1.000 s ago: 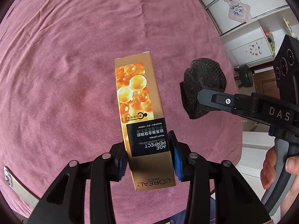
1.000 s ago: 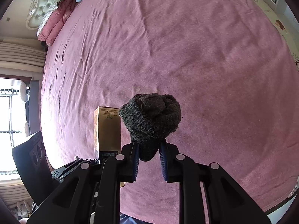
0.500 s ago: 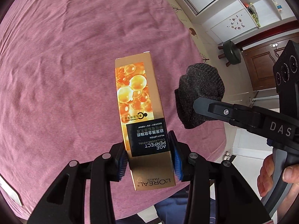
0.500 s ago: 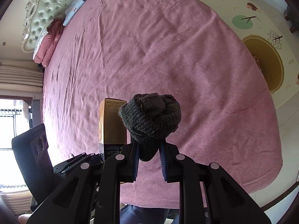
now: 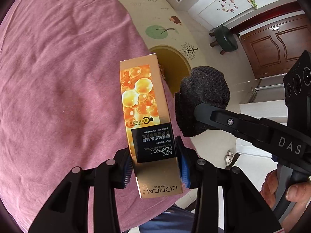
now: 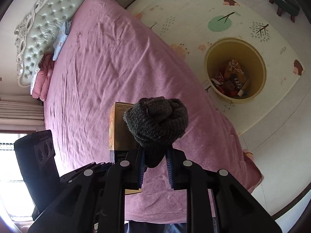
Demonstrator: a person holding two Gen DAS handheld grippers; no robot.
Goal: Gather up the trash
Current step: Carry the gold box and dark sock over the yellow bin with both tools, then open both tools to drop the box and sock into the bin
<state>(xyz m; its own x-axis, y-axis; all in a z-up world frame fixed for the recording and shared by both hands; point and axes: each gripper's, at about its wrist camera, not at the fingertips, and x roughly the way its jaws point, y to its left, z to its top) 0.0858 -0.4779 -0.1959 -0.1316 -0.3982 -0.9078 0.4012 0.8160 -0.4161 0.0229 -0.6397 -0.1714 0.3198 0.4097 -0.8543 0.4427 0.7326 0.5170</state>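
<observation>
Two grippers, both loaded. Left gripper [image 5: 156,165] pinches a gold carton [image 5: 147,120] by its lower third, blue pads flat on both narrow sides; carton is rigid, glossy, w/ orange bubble print and a black label. Right gripper [image 6: 155,167] is squeezed nearly together on the tail of a dark grey knit bundle [image 6: 157,122], a soft ribbed fabric rolled into a ball that bulges past the pads. In the left wrist view the bundle [image 5: 202,101] sits just right of the carton, apart from it; a hand [image 5: 279,188] grips the right gripper's handle at the frame edge.

Both loads hang over the near corner of a bed w/ a wrinkled pink sheet [image 6: 108,73]. Past the bed's edge lies open floor: a cream play mat [image 6: 223,9] printed w/ trees and hedgehogs. A round yellow bin [image 6: 235,69] stands on the mat beside the bed, open-topped, holding wrappers and scraps at the bottom; contents too small to sort out. In the left wrist view the carton hides most of the bin. A dark green stool [image 5: 226,39] stands farther off near a brown wooden door [image 5: 272,46].
</observation>
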